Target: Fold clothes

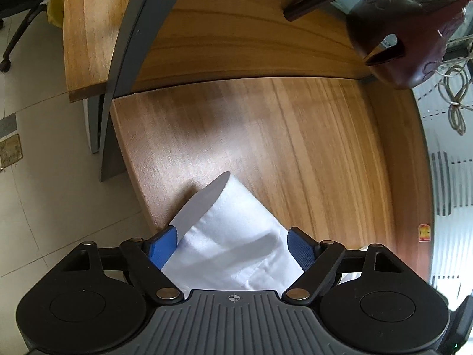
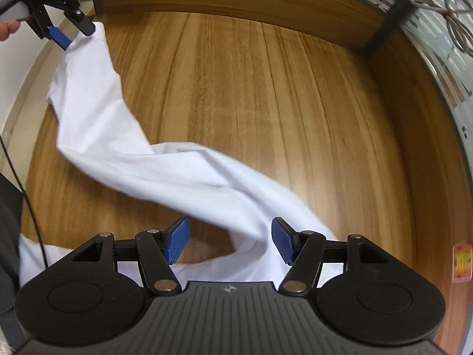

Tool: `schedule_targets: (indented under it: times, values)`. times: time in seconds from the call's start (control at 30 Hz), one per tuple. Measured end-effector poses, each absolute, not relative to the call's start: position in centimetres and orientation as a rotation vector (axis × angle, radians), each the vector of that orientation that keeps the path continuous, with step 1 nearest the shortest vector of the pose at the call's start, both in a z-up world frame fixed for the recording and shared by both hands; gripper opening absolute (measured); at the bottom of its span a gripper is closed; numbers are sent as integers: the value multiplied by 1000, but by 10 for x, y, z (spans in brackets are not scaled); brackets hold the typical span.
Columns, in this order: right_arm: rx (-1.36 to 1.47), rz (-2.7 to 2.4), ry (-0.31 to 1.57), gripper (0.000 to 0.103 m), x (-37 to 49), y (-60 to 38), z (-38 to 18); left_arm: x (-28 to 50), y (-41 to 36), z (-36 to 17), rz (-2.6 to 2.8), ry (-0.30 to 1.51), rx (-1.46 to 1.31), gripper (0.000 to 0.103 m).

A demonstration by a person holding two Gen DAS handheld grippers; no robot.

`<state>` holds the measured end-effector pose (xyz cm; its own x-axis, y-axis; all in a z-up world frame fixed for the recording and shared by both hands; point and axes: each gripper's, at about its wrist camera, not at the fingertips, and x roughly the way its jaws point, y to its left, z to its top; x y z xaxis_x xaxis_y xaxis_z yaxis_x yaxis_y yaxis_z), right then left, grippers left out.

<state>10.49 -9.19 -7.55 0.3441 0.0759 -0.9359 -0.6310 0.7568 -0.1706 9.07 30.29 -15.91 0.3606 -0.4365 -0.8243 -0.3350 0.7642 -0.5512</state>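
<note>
Two claws: the left claw is clamped on the white garment near the tabletop left edge; the right claw stands apart, with bare wood far and right.

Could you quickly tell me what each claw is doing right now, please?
Left claw: open wide, white garment between its fingers; whether it grips cannot be told.
Right claw: open, the garment draped between its fingers, not pinched.
</note>
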Motion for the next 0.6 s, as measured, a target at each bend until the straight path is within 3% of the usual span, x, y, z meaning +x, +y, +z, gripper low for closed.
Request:
schedule_targets:
  times: [0.4,0.47,0.5,0.6]
  values:
    - [-669,702,1129,67,116,-71,-91,96,302,-167,-59,1246,-771,87]
    - [-683,739,1130,63,115,-68,-95,96,300,-166,-45,1243,-767,76]
    - [-690,758,1130,53,115,-66,-97,95,299,-165,-44,1233,-769,73]
    - [-677,736,1136,29,114,-68,-102,91,296,-155,-40,1185,-777,44]
